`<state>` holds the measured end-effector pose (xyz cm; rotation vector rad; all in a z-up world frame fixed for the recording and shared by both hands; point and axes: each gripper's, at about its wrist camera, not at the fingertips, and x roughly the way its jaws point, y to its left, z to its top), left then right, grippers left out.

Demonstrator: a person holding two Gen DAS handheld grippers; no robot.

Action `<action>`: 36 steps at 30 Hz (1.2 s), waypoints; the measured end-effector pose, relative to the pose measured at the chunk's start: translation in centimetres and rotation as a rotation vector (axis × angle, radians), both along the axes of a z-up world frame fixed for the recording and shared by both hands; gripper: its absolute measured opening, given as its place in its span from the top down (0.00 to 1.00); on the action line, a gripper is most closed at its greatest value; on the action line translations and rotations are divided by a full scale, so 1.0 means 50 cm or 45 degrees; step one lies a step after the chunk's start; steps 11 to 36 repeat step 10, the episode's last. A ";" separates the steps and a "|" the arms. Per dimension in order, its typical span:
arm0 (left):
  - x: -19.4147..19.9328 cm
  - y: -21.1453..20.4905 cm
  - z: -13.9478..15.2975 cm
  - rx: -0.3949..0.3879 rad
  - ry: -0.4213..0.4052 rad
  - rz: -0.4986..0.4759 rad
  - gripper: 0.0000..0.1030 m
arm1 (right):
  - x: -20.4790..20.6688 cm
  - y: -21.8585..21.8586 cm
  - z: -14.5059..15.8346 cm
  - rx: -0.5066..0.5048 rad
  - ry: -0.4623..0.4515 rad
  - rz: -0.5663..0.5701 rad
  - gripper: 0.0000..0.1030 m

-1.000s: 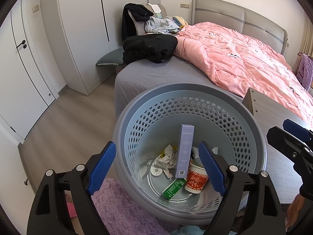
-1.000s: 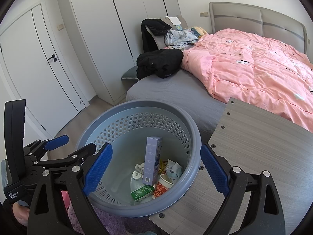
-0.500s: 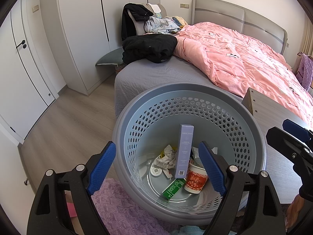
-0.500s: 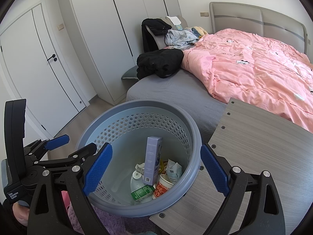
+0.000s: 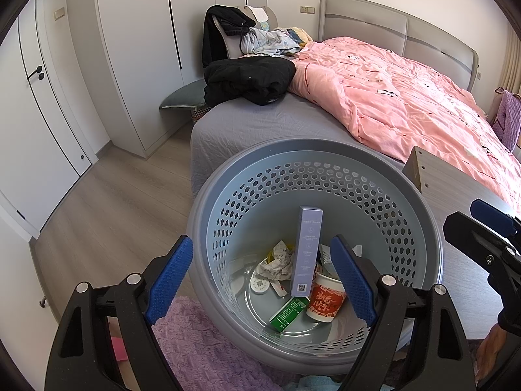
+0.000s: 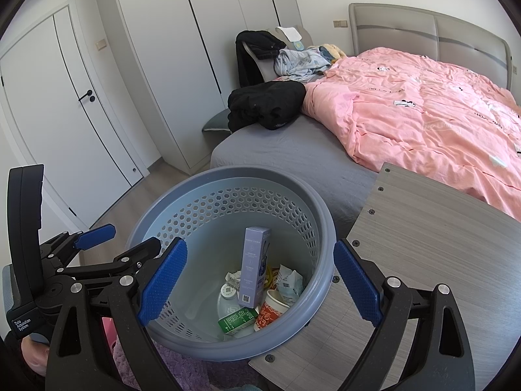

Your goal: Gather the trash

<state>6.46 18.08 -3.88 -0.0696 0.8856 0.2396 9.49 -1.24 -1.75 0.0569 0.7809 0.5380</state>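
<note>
Basket (image 5: 420,215) of trash unchanged over the last second, beside the surface (image 6: 439,244); box (image 5: 306,251), cup (image 5: 325,299), green carton (image 5: 288,313) inside; left hand-held gripper (image 5: 260,280) and right hand-held gripper (image 6: 260,280) both spread apart, empty, motionless above; collection looks finished.

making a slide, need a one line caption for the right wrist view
Both open grippers hover over a grey perforated basket holding a purple box, green carton and paper cup, beside a bed.
</note>
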 end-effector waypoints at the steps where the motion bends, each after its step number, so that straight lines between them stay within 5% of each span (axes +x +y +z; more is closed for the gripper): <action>1: 0.000 0.000 0.000 0.000 0.001 0.001 0.20 | 0.000 0.000 0.000 0.000 0.001 0.000 0.13; 36: 0.000 0.001 0.001 0.000 0.002 0.002 0.20 | -0.001 0.002 0.000 0.001 0.001 0.000 0.13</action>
